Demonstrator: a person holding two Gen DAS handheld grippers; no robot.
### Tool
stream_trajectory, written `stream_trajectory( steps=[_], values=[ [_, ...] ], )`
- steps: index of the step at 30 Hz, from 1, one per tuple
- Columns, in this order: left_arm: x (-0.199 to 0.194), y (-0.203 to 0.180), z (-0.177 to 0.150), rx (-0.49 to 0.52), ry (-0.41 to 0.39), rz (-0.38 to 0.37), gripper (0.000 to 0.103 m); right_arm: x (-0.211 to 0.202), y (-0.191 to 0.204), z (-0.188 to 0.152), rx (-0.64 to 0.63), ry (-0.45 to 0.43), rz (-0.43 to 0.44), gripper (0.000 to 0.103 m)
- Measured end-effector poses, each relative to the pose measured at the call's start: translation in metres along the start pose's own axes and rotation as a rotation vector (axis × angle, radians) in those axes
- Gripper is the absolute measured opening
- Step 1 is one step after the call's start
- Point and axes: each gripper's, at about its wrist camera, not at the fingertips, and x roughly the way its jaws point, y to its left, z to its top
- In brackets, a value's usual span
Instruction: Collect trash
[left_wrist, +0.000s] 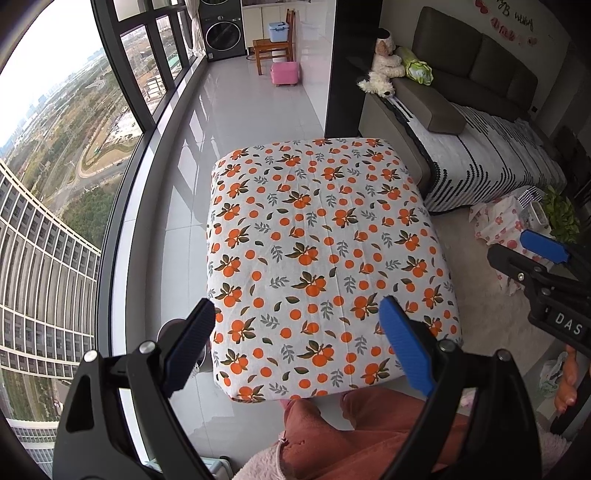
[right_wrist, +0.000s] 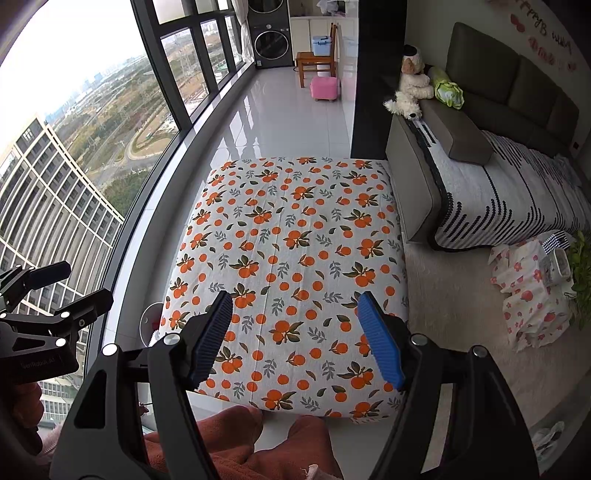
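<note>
A: Over the orange-print cloth (left_wrist: 325, 221): left gripper (left_wrist: 297, 312), spread wide, gripping nothing.

B: Same for the right gripper (right_wrist: 295, 301). Parted wide above the near half of that cloth, with nothing held between the blue pads (right_wrist: 380, 343).

A: And the trash?

B: Down on the pale rug (right_wrist: 461, 295), low at the right edge: a crumpled whitish plastic bag (right_wrist: 546, 439), well apart from both sets of fingers. Too small to tell what is inside.

A: Seen from the left wrist too, just beside the right hand (left_wrist: 567, 380).

B: Beyond the cloth, to the right: a grey sofa (right_wrist: 509, 74) under a striped throw (right_wrist: 491, 192), plush dog (right_wrist: 413, 77) at its end.

A: Farther back, on glossy tile: pink stool (left_wrist: 283, 74), wooden chair (left_wrist: 275, 46), washing machine (left_wrist: 223, 31). At left, tall windows (left_wrist: 74, 129) over a city.
</note>
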Motion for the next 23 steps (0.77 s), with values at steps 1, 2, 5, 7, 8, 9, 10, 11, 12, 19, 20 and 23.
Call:
stream_trajectory(
  steps=[1, 2, 5, 7, 8, 9, 10, 11, 12, 19, 20, 23],
  values=[
    [-0.0001, 0.0, -0.0001, 0.001, 0.001, -0.001, 0.09, 0.0, 0.0001, 0.0, 0.0, 0.0, 0.0, 0.068],
    [-0.0002, 0.0, 0.0, 0.0, 0.001, 0.0, 0.09, 0.0, -0.0001, 0.0001, 0.0, 0.0, 0.0, 0.068],
    [-0.0003, -0.0001, -0.0001, 0.0, 0.001, 0.0, 0.09, -0.0002, 0.0003, 0.0, -0.001, 0.0, 0.0, 0.068],
    [-0.0002, -0.0004, -0.0001, 0.001, 0.001, 0.001, 0.09, -0.0002, -0.0003, -0.0002, 0.0, 0.0, 0.001, 0.068],
    [-0.0002, -0.0007, -0.0002, 0.002, 0.001, 0.002, 0.09, -0.0003, -0.0002, -0.0003, 0.0, 0.0, 0.0, 0.068],
    [-0.0006, -0.0014, -0.0006, 0.003, 0.0, 0.003, 0.09, -0.0003, -0.0002, -0.0003, 0.0, 0.0, 0.0, 0.068],
    [-0.0007, -0.0023, -0.0005, 0.004, -0.001, 0.004, 0.09, -0.0003, -0.0002, -0.0004, 0.001, 0.0, 0.0, 0.068],
    [-0.0005, -0.0014, -0.0006, 0.003, 0.0, 0.002, 0.09, -0.0003, 0.0001, -0.0003, 0.001, 0.0, 0.0, 0.068],
    [-0.0005, -0.0015, -0.0005, 0.002, 0.0, 0.003, 0.09, -0.0004, 0.0, -0.0004, 0.001, 0.0, 0.001, 0.068],
    [-0.0011, -0.0021, -0.0017, 0.004, 0.002, 0.028, 0.09, -0.0006, 0.0, -0.0008, 0.001, -0.001, 0.001, 0.068],
    [-0.0018, -0.0005, -0.0021, 0.003, 0.001, 0.028, 0.09, -0.0008, 0.0, -0.001, 0.002, -0.002, 0.001, 0.068],
    [-0.0029, 0.0018, -0.0026, 0.002, -0.001, 0.028, 0.09, -0.0008, 0.0005, -0.0009, 0.001, -0.002, 0.0, 0.068]
  ],
)
